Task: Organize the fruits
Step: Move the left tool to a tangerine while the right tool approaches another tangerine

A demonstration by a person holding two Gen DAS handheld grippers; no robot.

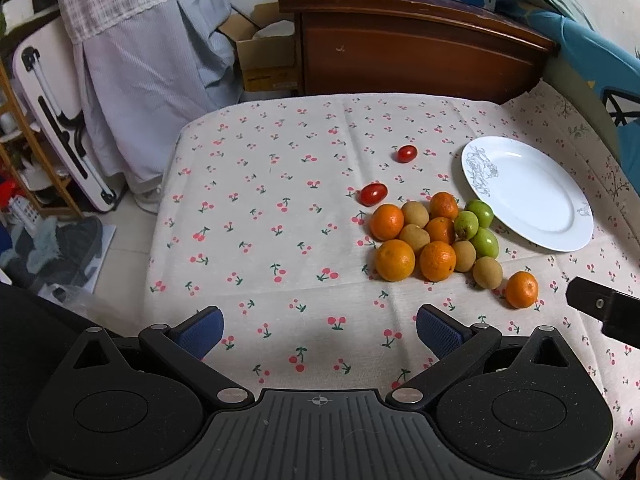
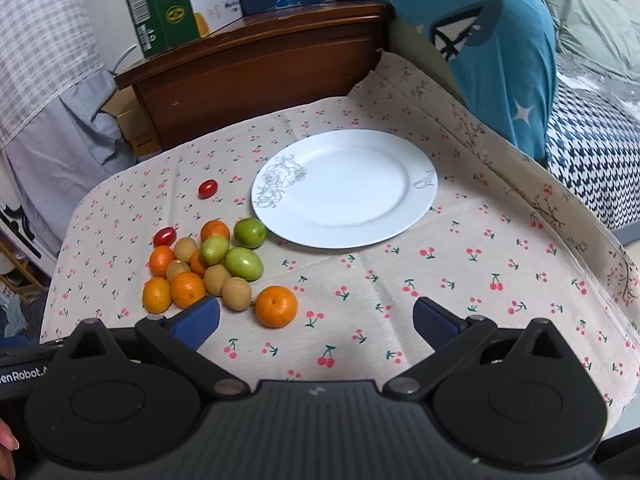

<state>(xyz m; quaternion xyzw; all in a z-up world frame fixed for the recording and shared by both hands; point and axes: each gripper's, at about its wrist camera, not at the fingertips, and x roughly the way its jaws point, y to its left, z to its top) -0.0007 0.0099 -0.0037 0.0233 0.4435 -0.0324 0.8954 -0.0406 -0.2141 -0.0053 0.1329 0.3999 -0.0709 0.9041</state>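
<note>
Fruit lies heaped on a desk (image 1: 280, 208) under a cherry-print cloth (image 2: 460, 280), with a white plate (image 2: 400, 160) bare and just beside the heap. Heap content: oranges (image 1: 395, 260), brown round fruits (image 1: 415, 237) and three green fruits (image 2: 244, 263), most touching one another. One orange (image 2: 276, 306) sits apart at the near edge of the heap, next to a brown fruit (image 2: 236, 294). Two cherry tomatoes lie outside the heap: one (image 1: 373, 194) just beyond it, the other (image 1: 407, 153) farther off, toward the far edge of the desk. Left claw (image 1: 320, 330): released, jaws spread wide, nothing between them, held above bare cloth; the heap lies ahead and to its right, the plate farther right again. Right claw (image 2: 316, 320): released, jaws wide, nothing held; the lone orange lies just ahead between its blue pads (image 2: 198, 320), nearer the left one, not touching either. The heap lies ahead to the left of this claw, the plate straight ahead beyond it. Part of the right claw's black body also shows at the right edge of the left wrist view, near the lone orange.
</note>
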